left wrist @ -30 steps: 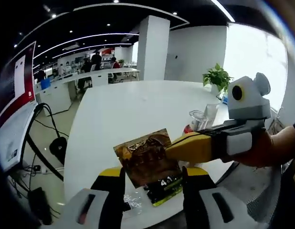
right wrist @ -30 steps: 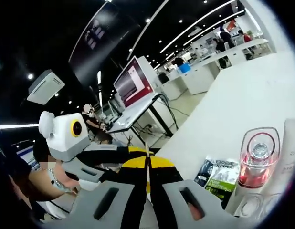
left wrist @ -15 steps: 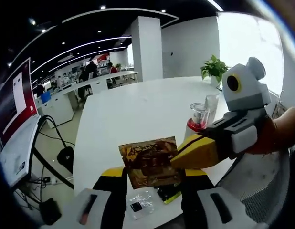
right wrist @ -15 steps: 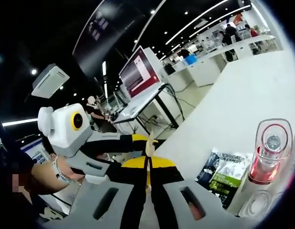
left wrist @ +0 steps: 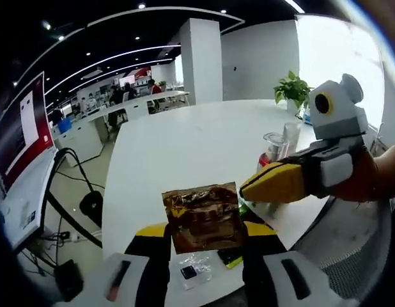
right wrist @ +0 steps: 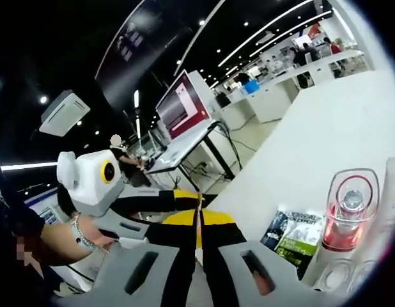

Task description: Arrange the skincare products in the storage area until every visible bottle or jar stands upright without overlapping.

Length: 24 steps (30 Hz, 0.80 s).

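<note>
Holding: left gripper, jaws clamped on a sachet by its side edges, aloft at 6 o'clock in the left gripper view.
Right gripper: jaws together, tip just beside the sachet's 2 o'clock corner; contact unclear.
Sachet: flat, square, crinkled brown-gold foil; likely light, limp and slick, and cannot stand. Best pinched at a sealed edge.
Bottle: upright on the table, at 3 o'clock in the right gripper view; pink base, clear hard cap. Likely rigid, smooth and tippy; grip low on the body.
Green sachet: lying flat just beside the bottle, glossy film.
Clear packet: flat on the table edge at 6 o'clock, below the held sachet.
</note>
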{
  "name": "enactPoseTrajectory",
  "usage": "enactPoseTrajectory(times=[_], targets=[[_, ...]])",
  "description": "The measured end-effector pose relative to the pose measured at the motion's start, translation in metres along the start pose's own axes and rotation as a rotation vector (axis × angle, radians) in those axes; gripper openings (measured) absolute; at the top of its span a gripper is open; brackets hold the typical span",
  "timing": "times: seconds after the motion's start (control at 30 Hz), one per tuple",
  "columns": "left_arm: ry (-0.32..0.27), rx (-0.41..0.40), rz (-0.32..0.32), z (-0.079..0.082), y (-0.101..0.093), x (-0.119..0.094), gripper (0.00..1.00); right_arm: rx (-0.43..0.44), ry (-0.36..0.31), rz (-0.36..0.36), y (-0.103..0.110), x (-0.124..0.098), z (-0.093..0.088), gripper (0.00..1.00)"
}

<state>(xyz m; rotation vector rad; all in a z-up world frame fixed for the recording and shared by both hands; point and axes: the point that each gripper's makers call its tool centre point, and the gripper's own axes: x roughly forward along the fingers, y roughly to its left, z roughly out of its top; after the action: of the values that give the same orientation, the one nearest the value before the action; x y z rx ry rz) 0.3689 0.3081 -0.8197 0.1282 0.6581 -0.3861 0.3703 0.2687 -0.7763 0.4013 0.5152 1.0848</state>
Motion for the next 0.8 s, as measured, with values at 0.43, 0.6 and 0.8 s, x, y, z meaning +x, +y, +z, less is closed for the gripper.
enactPoseTrajectory(times=[0.43,0.6,0.8], targets=[[0.086,-0.203,0.047,-0.001,0.037,0.016,0.46,-0.11,0.092,-0.016,0.006,0.006,-0.02,0.01],[0.096,-0.283,0.078,0.0,0.044,0.031,0.46,-0.239,0.154,-0.017,0.012,0.01,-0.033,0.01],[0.069,-0.363,0.156,0.005,0.054,0.057,0.46,-0.376,0.189,-0.082,0.004,0.011,-0.039,0.01]])
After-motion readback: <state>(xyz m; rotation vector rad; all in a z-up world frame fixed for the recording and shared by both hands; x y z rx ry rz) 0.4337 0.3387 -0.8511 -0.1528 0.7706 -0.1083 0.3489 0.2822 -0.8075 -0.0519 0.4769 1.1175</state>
